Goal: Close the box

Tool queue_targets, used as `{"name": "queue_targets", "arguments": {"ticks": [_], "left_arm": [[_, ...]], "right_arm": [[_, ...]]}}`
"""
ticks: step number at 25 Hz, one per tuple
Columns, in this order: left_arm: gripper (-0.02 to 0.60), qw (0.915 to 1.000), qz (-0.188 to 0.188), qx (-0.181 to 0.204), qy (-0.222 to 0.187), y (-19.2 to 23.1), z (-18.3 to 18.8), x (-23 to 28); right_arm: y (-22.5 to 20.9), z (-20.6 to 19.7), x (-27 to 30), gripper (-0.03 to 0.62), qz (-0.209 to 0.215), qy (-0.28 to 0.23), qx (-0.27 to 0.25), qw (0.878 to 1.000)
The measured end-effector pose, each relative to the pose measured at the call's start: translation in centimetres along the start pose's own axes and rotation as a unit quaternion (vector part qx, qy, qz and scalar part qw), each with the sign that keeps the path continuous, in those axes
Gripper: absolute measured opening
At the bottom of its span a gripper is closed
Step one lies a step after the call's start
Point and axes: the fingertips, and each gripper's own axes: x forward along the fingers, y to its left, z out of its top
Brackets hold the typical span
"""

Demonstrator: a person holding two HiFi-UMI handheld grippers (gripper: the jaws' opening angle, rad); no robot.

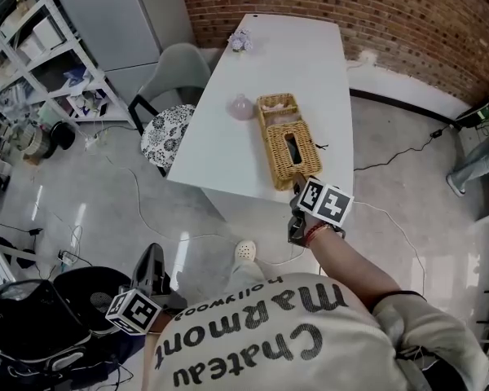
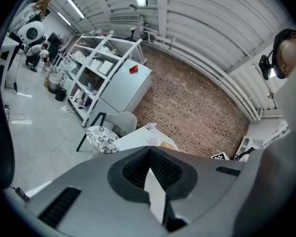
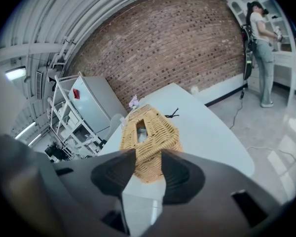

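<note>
Desk: long white desk point(image 1: 228, 137), brick wall point(image 1: 375, 6) behind.
Right tool point(image 3: 147, 168): jaws apart, empty, at woven wicker box point(image 3: 149, 137).
Left tool point(image 2: 150, 152): jaws together, empty.
Missing from right gripper view: pink round object point(image 1: 242, 107).

Pale grey T-shirt point(image 1: 310, 340) printed with dark lettering, short-sleeved. Above the T-shirt, a red wristband point(image 1: 313, 234) sits beside the right gripper point(image 3: 148, 158), whose cube point(image 1: 326, 203) carries black-and-white square markers.

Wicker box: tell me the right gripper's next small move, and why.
Probably ease the right gripper forward to the near end of the box: its jaws stand apart with the box just beyond them, so nothing is gripped yet.
</note>
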Motion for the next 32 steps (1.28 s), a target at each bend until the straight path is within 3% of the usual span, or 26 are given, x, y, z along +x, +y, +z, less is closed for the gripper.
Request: {"name": "queue_targets", "arguments": {"ticks": [14,19,24,28,32], "left_arm": [[0.002,1.0,0.001,-0.003,-0.001,0.0,-0.1,-0.3],[0.002,1.0,-0.003,-0.004,-0.002,0.0,-0.1,-0.1],[0.002,0.9999,-0.013,-0.004,-0.001,-0.4,-0.5,0.2],[0.002,0.9999,-0.012,-0.003,0.0,-0.6,0.2,0.4],[0.002,0.9999,-0.013,-0.002,-0.005,-0.5,0.7,0.4]], "right_arm": [[0.1,0.1,0.0,0.157,-0.007,0.01,-0.001,1.0],[0.3,0.2,0.3,0.173,0.008,0.012,-0.014,1.0],[0.0,0.1,0.2,0.166,0.017,0.0,0.006,1.0],[1.0,-0.6,-0.1,0.172,0.003,0.005,-0.018,1.0],[4.3,-3.9,0.0,0.173,0.034,0.053,-0.059,0.996]]}}
